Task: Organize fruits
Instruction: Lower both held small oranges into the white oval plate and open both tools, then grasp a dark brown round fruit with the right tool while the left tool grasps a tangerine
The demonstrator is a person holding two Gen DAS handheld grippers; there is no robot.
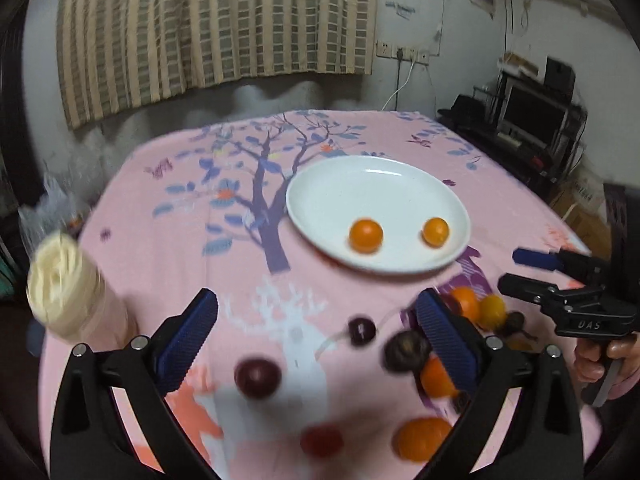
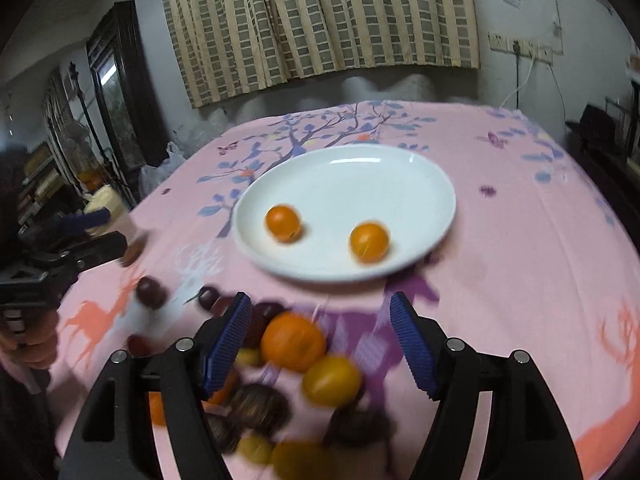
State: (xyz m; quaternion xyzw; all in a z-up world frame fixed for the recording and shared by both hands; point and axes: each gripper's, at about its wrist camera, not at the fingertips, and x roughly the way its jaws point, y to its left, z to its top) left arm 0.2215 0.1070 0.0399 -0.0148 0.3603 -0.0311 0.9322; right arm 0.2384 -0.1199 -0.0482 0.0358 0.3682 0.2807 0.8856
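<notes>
The left gripper (image 1: 318,334) has its blue-padded fingers (image 1: 188,340) spread wide with nothing between them; it hangs over the pink printed cloth (image 1: 160,208) covering the desk. Below the gap lie two dark purple fruits, one larger (image 1: 257,376) near the left finger and one smaller (image 1: 361,331) toward the right finger, both blurred. Beside the right finger sits a brownish round fruit (image 1: 407,350), and an orange (image 1: 424,438) lies near the bottom edge.

The right gripper (image 2: 320,338) also has its fingers (image 2: 230,340) spread apart, gripping nothing. It is over the loose pile of fruit: a large orange (image 2: 294,340) sits just inside the left finger, a yellow-orange fruit (image 2: 332,380) touches it on the lower right, and dark brown fruits (image 2: 260,406) lie below, too blurred to name more closely. More dark purple fruits (image 2: 151,290) are scattered to the left of the pile.

Beyond both grippers a white plate (image 2: 344,168) rests on the cloth, holding two small oranges (image 2: 283,222), well apart from each other, on its near half. In the left wrist view a pale jar (image 1: 68,292) stands at the desk's left edge. A striped curtain (image 1: 224,20) hangs on the wall behind.
</notes>
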